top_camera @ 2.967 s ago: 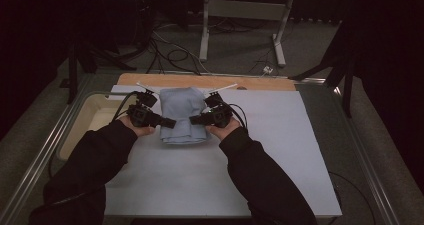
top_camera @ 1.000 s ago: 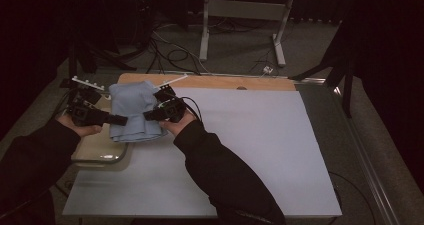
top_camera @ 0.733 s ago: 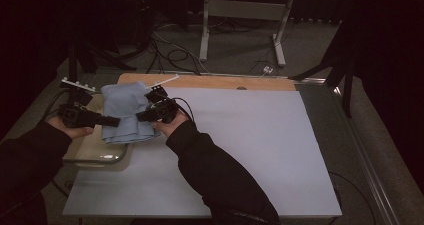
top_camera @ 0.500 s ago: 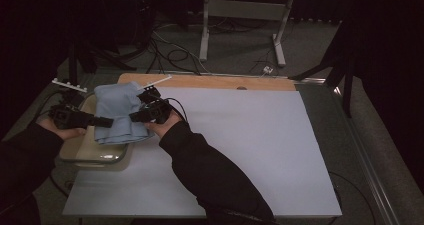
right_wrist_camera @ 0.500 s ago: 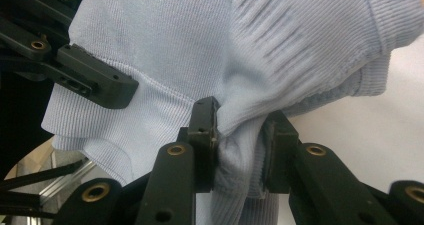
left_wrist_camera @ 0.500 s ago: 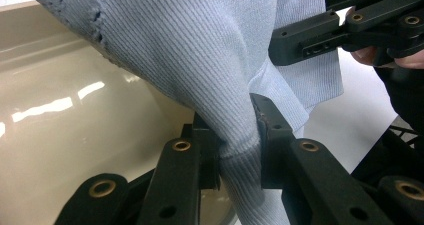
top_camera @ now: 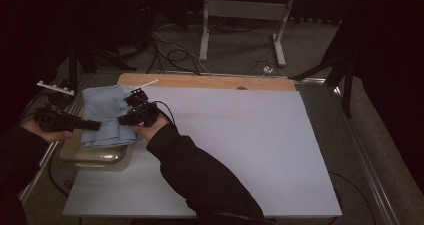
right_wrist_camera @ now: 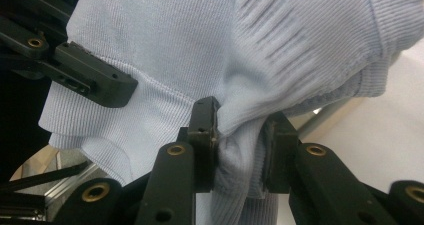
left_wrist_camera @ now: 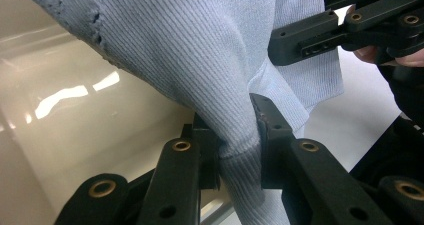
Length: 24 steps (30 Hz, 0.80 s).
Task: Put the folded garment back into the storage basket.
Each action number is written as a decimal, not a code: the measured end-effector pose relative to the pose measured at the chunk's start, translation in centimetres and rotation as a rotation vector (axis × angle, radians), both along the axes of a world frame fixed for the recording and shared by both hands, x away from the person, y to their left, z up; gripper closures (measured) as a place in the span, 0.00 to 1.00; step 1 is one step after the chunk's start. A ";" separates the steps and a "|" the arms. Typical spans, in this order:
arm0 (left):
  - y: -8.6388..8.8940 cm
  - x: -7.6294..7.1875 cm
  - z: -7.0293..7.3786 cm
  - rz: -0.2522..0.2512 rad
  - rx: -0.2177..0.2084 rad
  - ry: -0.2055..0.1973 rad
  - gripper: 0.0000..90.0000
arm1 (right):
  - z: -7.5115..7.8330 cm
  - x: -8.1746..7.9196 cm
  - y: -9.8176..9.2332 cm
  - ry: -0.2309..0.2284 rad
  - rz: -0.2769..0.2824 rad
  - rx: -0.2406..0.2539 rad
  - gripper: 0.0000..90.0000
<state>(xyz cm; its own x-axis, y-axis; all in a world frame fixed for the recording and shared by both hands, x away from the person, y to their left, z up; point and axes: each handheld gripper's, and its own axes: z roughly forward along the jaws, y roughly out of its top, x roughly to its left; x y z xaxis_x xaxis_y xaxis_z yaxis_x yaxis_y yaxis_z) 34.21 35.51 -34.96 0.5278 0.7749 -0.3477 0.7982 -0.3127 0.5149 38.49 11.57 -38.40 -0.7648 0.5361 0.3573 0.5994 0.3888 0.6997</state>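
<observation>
At the left of the high view, my left gripper (top_camera: 92, 125) and right gripper (top_camera: 124, 119) each clamp the folded pale blue ribbed knit garment (top_camera: 105, 116) — held over the shallow beige tray (top_camera: 95, 155), beside the white table mat (top_camera: 240, 145), jaws pinched on bunched fabric.

High view sits above the person's side, looks forward and down over the whole white table (top_camera: 240, 150), floor and a stand beyond, from fairly far. Left gripper view rides on the left gripper (left_wrist_camera: 237, 135), looks along its jaws, very close on the light blue knit garment (left_wrist_camera: 200, 60) over the beige tray (left_wrist_camera: 75, 115); right gripper view does likewise from the right gripper (right_wrist_camera: 240, 140), facing back the opposite way. All three share the garment at the table's left edge, and each gripper view catches the other gripper's jaw.
</observation>
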 end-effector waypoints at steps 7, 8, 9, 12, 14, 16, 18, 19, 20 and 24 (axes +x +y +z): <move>1.9 -0.3 -0.1 0.000 0.005 0.004 0.85 | -0.2 -0.5 1.8 -0.005 0.004 0.002 0.80; 2.1 -0.3 -0.2 -0.001 0.006 0.005 0.85 | -0.2 -0.6 2.1 -0.009 0.005 0.002 0.80; 2.1 -0.3 -0.2 -0.001 0.006 0.005 0.85 | -0.2 -0.6 2.1 -0.009 0.005 0.002 0.80; 3.1 -0.3 -0.4 -0.005 0.014 0.008 0.85 | -0.3 -1.0 3.1 -0.020 0.002 -0.005 0.80; 3.4 -0.3 -0.5 -0.008 0.022 0.008 0.85 | -0.4 -1.2 3.5 -0.028 -0.001 -0.011 0.80; 3.7 -0.2 -0.6 -0.005 0.031 0.004 0.85 | -0.5 -1.5 4.0 -0.031 -0.011 -0.011 0.80; 3.9 -0.1 -0.8 0.004 0.039 0.002 0.85 | -0.7 -1.8 4.3 -0.042 -0.026 -0.009 0.80; 4.0 -0.1 -0.8 0.005 0.048 0.002 0.85 | -0.8 -1.9 4.5 -0.045 -0.032 -0.010 0.80; 4.1 0.0 -0.9 0.009 0.053 0.000 0.85 | -0.8 -2.0 4.7 -0.046 -0.039 -0.013 0.80; 4.3 0.2 -1.2 0.008 0.057 -0.003 0.85 | -1.1 -2.3 5.1 -0.064 -0.058 -0.018 0.80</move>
<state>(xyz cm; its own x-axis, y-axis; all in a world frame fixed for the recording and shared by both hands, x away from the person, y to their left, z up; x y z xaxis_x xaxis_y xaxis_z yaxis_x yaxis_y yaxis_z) 34.44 39.83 -36.12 0.5220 0.7978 -0.3016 0.7996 -0.3347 0.4985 36.16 16.66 -39.50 -0.7534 0.5859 0.2985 0.5754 0.3675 0.7307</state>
